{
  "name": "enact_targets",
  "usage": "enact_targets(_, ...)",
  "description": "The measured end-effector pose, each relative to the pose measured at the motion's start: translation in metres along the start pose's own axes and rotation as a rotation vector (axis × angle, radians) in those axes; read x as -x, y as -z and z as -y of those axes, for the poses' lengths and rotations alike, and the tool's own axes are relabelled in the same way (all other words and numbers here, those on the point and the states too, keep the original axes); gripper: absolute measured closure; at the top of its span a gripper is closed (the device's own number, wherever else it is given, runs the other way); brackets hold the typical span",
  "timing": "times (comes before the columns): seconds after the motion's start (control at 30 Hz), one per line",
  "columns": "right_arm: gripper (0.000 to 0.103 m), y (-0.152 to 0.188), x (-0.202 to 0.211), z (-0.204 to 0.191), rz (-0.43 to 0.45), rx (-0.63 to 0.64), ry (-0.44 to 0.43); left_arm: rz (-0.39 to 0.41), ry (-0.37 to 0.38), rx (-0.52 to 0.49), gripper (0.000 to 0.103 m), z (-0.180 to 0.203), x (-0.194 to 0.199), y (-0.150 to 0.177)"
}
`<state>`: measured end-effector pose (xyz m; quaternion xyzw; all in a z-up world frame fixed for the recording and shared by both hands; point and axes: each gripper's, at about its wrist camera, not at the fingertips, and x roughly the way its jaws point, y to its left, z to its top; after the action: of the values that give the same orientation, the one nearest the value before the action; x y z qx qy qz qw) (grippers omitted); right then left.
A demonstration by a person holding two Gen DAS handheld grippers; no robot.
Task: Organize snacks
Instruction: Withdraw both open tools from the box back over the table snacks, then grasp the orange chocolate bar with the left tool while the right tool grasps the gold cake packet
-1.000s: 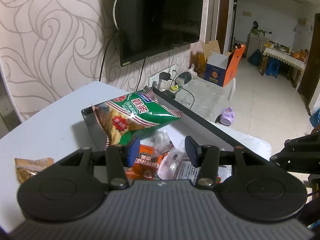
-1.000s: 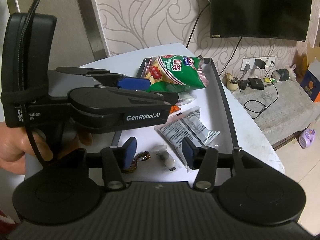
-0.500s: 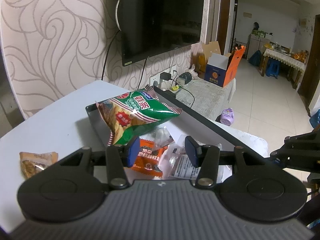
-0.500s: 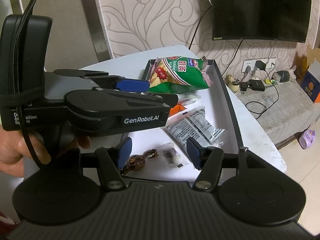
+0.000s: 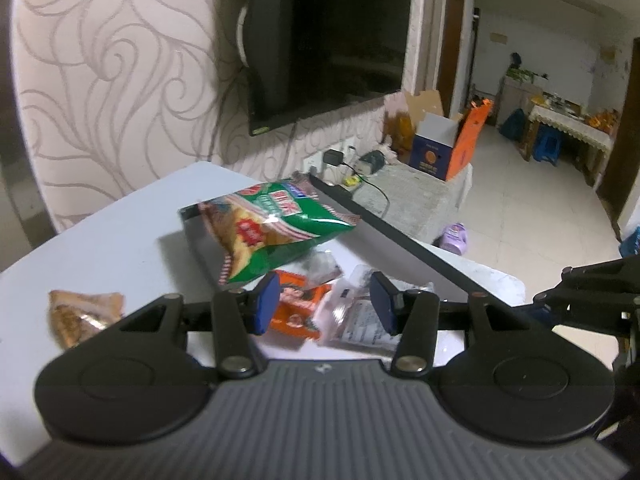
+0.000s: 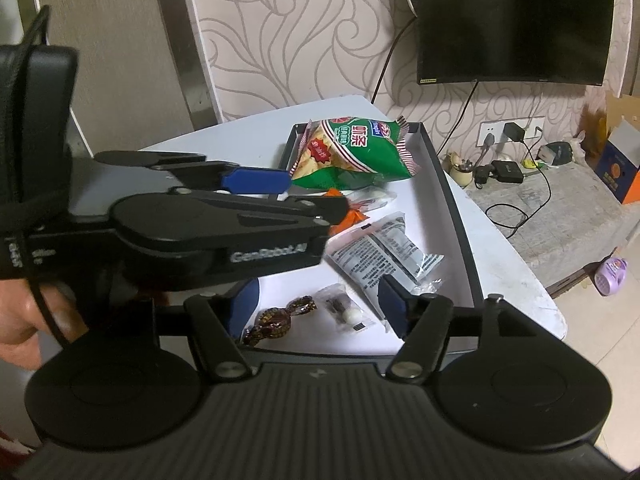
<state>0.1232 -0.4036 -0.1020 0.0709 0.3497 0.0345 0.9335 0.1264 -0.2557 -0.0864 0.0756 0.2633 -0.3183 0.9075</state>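
Since a sec ago my left tool (image 5: 322, 306) has pulled back and up from the tray (image 6: 452, 200): the green chip bag (image 5: 276, 230) sat close over the pads then, now it's further off and the orange pack (image 5: 298, 308) and clear packs (image 5: 356, 316) show between the fingers. The brown pack (image 5: 82, 312) out on the desk (image 5: 120, 232), left of the tray, has come more into view too. My right tool (image 6: 318, 306) has opened a bit wider and sits lower toward the near end of the tray. I read that as: left is done w/ the tray for now and prob. heading for the stray brown pack; right is lining up on the small stuff.

Left tool: jaws apart, mid-wide, holding nothing, touching nothing that I can see.

Right tool: jaws wide, empty. The dark foil candy (image 6: 280, 318) and the small clear packet (image 6: 344, 312) lie on the tray floor betw. the pads in view, but I can't tell height above them; no contact visible.

Snacks: chip bag propped at the far end of the tray, its edge over the rim; orange pack and grey printed pack (image 6: 384, 256) mid-tray; candy + small packet at the near end. Only the brown pack is outside the tray, so sorting isn't finished.
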Motion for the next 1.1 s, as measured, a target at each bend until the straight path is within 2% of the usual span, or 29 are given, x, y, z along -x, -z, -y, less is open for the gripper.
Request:
enact_targets(0.23,0.029,0.002,-0.006,-0.006,-0.012,0.01,0.03,0.021,-0.086,0.019,0.051,-0.025,0.033,0.022)
enact_targets(0.43,0.029,0.001,-0.011,-0.015,-0.004,0.014,0.026,-0.011,-0.165,0.04,0.051,-0.051,0.054,0.05)
enact_targets(0.57,0.029,0.0,-0.012,-0.025,0.016,0.017,-0.006,-0.037,-0.201,0.068,0.051,-0.065,0.063,0.064)
enact_targets(0.83,0.029,-0.009,-0.013,-0.055,0.074,0.058,-0.145,-0.064,-0.248,0.104,0.051,-0.088,0.073,0.082)
enact_targets(1.0,0.025,-0.016,-0.021,-0.067,0.066,0.076,-0.166,-0.108,-0.275,0.144,0.051,-0.109,0.062,0.091)
enact_targets(1.1,0.024,-0.018,-0.024,-0.071,0.049,0.079,-0.175,-0.129,-0.257,0.161,0.051,-0.115,0.054,0.092)
